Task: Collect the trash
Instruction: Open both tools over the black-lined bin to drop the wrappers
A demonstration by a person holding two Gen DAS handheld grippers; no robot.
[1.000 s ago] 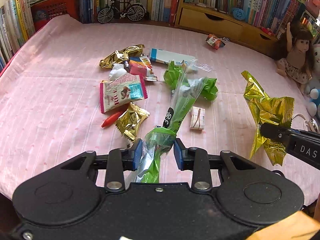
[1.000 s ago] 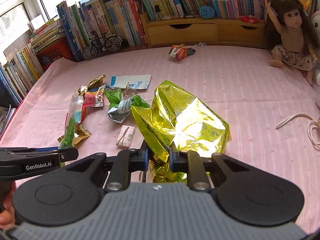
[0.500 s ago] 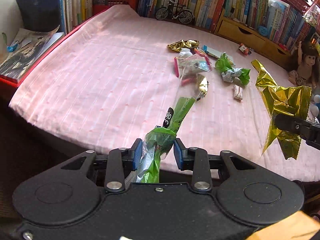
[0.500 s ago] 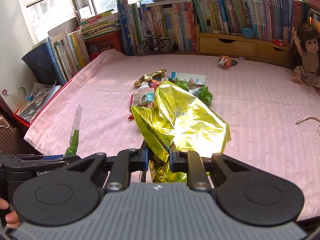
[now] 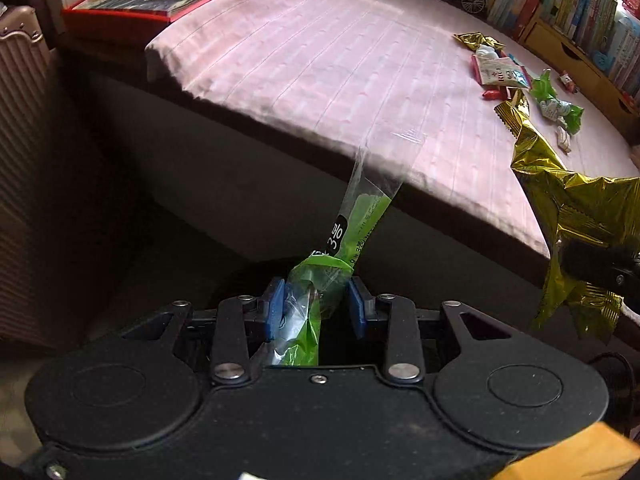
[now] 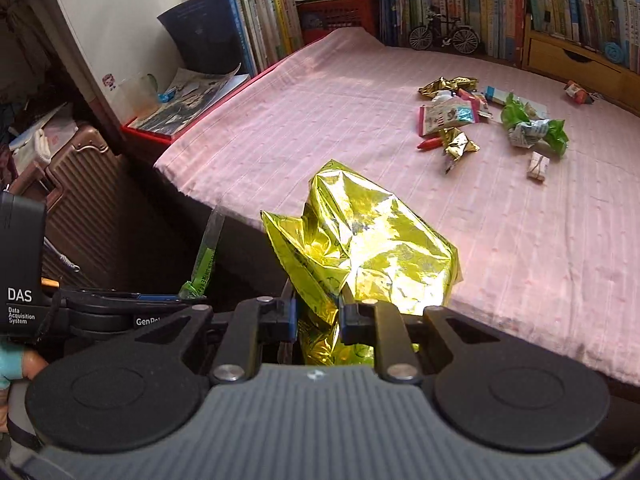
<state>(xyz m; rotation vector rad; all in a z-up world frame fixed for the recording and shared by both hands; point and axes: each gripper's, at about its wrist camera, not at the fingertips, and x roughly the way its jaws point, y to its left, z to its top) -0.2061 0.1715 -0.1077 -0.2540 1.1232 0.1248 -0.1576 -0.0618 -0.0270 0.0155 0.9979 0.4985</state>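
Two wrappers ride clamped off the bed's near edge, presumably toward a bin not in view.
The left gripper (image 5: 316, 306) pinches the green-and-clear wrapper (image 5: 352, 236), the right gripper (image 6: 318, 314) the gold foil bag (image 6: 360, 248); a second ago both hung over the pink bed (image 6: 320, 100), where the remaining trash (image 6: 452, 120) lies far behind.

A bed (image 6: 320, 128) with a pink striped cover lies ahead of the right tool (image 6: 317, 314). Far ahead and to its right lies a cluster of wrappers (image 6: 448, 114), a crumpled green wrapper (image 6: 534, 130), and a small folded packet (image 6: 537, 166).
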